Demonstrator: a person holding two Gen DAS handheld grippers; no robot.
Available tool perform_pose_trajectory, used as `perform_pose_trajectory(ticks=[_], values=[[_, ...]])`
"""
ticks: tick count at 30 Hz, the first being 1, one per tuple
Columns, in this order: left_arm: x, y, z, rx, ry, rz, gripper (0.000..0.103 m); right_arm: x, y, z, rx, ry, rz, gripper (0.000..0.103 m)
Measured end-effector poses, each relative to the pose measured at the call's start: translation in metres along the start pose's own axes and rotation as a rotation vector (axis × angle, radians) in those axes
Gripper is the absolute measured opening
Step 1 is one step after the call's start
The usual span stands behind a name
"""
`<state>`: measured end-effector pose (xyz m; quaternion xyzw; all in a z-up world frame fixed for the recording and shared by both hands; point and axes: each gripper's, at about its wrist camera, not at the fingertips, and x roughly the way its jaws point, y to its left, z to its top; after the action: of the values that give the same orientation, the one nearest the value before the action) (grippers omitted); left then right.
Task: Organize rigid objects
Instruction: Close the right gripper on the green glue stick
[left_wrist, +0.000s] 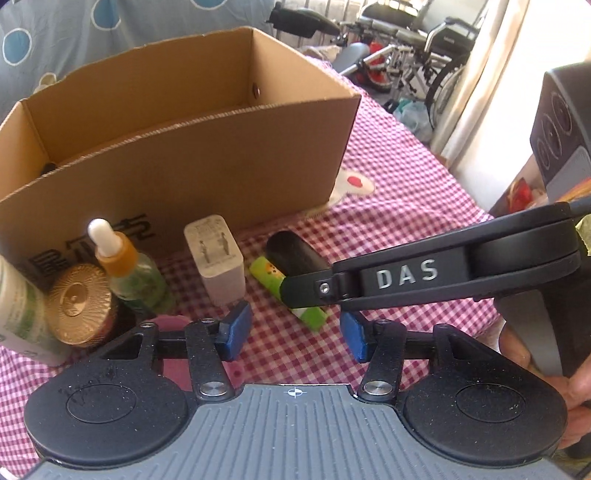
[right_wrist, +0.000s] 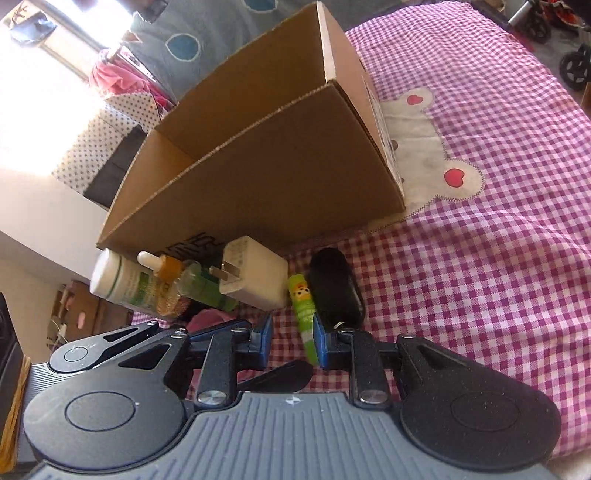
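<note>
green tube (right_wrist: 303, 306) | right tongs (right_wrist: 291, 341) parted, pad touching its side | left tongs (left_wrist: 293, 334) wide apart, holding nothing

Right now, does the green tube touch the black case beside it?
Touching. In the right wrist view the green tube lies directly against the black case, no cloth showing between them along their length.
</note>
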<state>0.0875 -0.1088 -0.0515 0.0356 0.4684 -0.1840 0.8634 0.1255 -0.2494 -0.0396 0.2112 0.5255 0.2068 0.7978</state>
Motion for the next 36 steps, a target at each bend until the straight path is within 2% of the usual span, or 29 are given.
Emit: perform_pose_trajectory(ticks=[7,15,19,28,36], values=[[0.015,0.002,-0.001,-0.007,0.049,-0.009,0.041,0.016,0.004,0.003,-0.009,0.046,-0.037,0.025],[0.018,0.007,-0.002,-0.015,0.064,-0.031,0.037,0.025,0.003,0.008,0.032,0.049,0.004,0.022],[0.014,0.009,-0.008,-0.014,0.074,-0.056,0.036,0.023,-0.005,0.001,0.073,0.061,0.030,0.016],[0.011,0.007,-0.011,0.012,0.080,-0.066,0.036,0.018,-0.013,-0.003,0.153,0.077,0.067,0.018],[0.014,0.010,-0.005,-0.012,0.087,-0.072,0.036,0.021,-0.005,0.004,0.098,0.061,0.028,0.019]])
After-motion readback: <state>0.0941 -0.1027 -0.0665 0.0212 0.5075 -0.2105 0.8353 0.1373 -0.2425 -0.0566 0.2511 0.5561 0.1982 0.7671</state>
